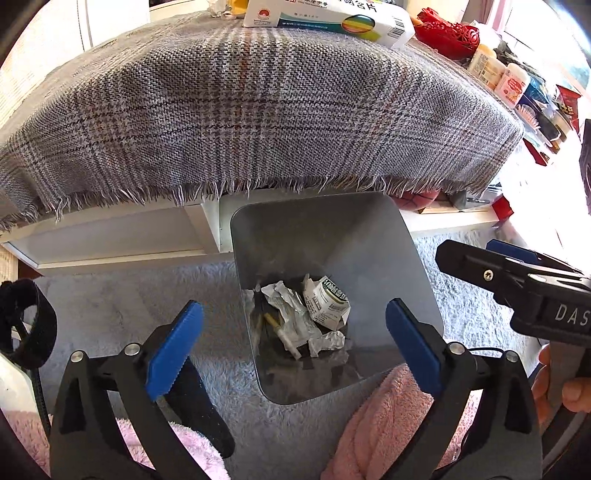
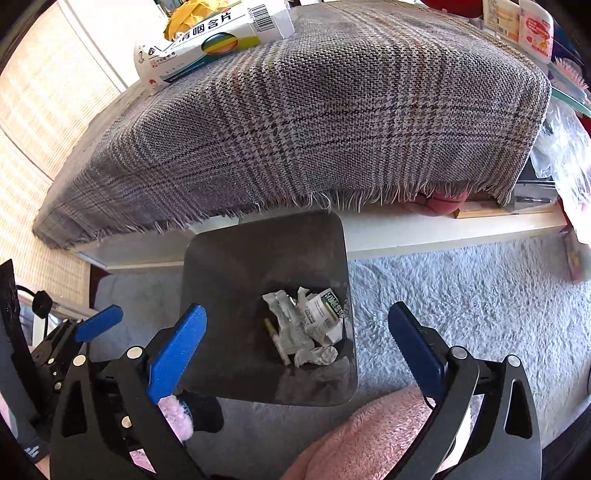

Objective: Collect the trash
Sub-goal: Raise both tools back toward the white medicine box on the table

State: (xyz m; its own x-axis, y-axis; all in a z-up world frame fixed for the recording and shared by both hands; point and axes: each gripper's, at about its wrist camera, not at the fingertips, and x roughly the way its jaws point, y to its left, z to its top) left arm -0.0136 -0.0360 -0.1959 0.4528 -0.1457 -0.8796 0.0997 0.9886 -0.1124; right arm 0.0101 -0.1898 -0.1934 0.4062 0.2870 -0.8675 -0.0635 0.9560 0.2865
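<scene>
Both the left gripper [image 1: 293, 343] and right gripper [image 2: 295, 349] hung spread and empty over the bin [image 1: 424, 295]; best go for the medicine box [image 2: 218, 38] next, squeezing gently.

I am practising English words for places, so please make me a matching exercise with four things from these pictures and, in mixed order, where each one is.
Things:
1. crumpled wrappers
2. medicine box
3. trash bin
4. plaid cloth

Places:
A. on the fluffy rug, before the table
B. draped over the table, fringe hanging
C. at the bottom of the bin
D. on top of the cloth, at the far side

Pairs: 1-C, 2-D, 3-A, 4-B
</scene>
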